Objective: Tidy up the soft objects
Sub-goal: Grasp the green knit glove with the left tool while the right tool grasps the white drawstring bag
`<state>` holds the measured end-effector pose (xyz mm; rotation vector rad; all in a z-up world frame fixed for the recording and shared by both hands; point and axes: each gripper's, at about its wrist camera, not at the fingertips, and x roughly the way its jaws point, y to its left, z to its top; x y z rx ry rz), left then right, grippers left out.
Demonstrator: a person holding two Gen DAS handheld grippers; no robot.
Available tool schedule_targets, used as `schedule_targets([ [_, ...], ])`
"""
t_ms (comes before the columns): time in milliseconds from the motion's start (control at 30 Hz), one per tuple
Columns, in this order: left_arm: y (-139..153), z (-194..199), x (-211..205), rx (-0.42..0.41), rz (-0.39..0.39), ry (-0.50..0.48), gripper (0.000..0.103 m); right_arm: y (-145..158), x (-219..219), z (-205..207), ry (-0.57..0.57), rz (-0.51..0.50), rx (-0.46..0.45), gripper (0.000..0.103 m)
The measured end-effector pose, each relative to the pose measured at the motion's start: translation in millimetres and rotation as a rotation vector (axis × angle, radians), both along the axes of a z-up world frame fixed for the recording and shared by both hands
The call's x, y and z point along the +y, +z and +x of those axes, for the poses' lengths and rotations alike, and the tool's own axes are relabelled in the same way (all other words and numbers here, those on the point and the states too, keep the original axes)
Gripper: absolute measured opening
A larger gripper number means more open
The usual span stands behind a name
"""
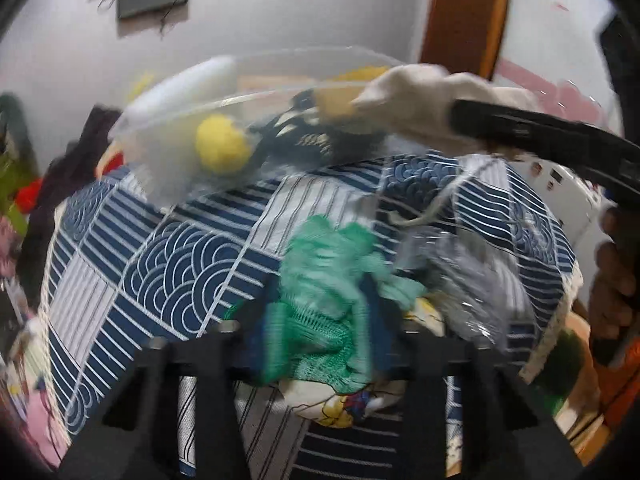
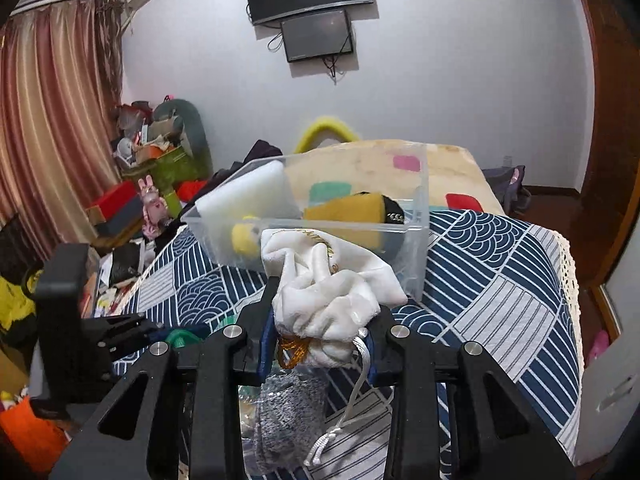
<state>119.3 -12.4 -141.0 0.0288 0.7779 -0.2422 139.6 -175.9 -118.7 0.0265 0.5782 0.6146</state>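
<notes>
My right gripper (image 2: 324, 320) is shut on a white drawstring pouch (image 2: 328, 280) and holds it in the air just in front of a clear plastic bin (image 2: 416, 240) on the bed. In the left wrist view the pouch (image 1: 416, 104) hangs by the bin's rim (image 1: 168, 120). The bin holds a yellow ball (image 2: 246, 240), a white foam block (image 2: 248, 196) and a yellow and black cloth (image 2: 348, 210). My left gripper (image 1: 320, 320) is shut on a green knit cloth (image 1: 324, 280), blurred, low over the bedspread. Its side shows in the right wrist view (image 2: 132, 332).
The bed has a blue and white patterned cover (image 2: 500, 280). A grey knit item (image 2: 288, 412) and crumpled clear plastic (image 1: 472, 280) lie near me. Boxes and toys (image 2: 152, 184) pile up at the left by the curtain. A door (image 2: 612, 120) is at the right.
</notes>
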Motion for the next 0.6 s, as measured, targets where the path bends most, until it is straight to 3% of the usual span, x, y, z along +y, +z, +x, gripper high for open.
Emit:
schedule_targets([
  [100,7.8,-10.8,-8.8,-0.047,0.048,-0.006,0.026,1.6,2.6,-2.6,0.007,-0.015,-0.009,0.031],
  [400,43.5,-7.0,8.8,-0.108,0.026,0.05,0.024,23.4,2.6,-10.4,-0.001,-0.008,-0.067,0.031],
  [600,78.5,-4.0,24.5,-0.186,-0.01,0.08,0.013,45.1,0.9,-9.2,-0.018,0.016,-0.129,0.032],
])
